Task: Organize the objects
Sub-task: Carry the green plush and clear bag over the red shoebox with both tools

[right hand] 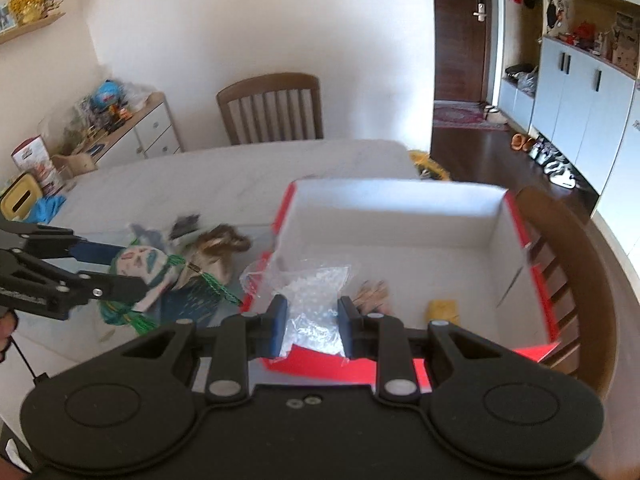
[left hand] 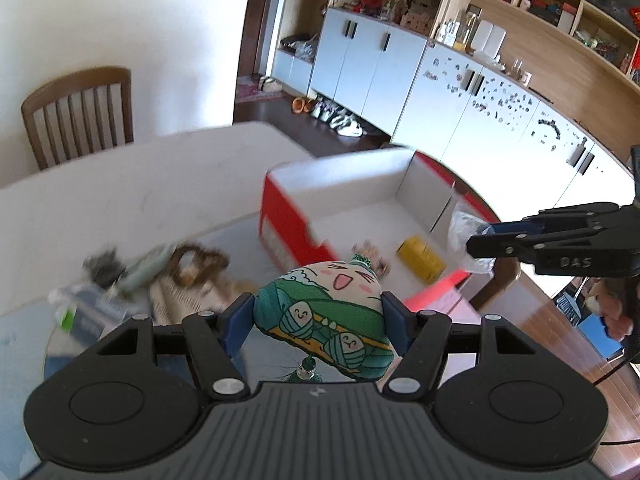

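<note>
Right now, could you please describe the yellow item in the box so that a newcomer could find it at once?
Start at the red box with white inside walls, open on the table. On its floor lies a small flat yellow packet, right of a pale wooden-looking cluster. It is the only yellow thing inside.

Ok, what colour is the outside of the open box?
Red outside, white inside; the box shows best in the right wrist view.
</note>
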`<state>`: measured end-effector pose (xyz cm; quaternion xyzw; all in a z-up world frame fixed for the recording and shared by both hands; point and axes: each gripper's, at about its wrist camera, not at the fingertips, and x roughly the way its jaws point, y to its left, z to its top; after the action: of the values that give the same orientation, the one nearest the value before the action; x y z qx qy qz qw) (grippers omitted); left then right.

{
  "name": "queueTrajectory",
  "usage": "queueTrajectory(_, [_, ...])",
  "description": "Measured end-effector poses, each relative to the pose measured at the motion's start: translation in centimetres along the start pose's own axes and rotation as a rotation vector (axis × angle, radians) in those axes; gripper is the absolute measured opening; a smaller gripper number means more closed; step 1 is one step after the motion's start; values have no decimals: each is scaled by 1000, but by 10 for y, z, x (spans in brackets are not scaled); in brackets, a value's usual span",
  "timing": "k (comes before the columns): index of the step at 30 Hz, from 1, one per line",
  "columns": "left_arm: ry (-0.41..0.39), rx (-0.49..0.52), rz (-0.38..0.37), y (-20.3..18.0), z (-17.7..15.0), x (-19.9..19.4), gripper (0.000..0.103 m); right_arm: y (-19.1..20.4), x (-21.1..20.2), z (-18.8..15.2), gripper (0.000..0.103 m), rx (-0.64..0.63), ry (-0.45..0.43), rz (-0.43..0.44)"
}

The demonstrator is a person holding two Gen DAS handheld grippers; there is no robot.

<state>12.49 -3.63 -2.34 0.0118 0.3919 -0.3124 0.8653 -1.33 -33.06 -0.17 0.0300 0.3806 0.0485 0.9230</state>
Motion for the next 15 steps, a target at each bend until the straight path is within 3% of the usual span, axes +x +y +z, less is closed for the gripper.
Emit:
queueTrajectory(9, [-48, 80, -3, -53, 65, 10, 67, -45, 3, 28, 26, -36, -33, -24])
queueTrajectory(15, [-54, 74, -1, -77, 97, 36, 67, -67, 18, 37, 26, -44, -14, -44])
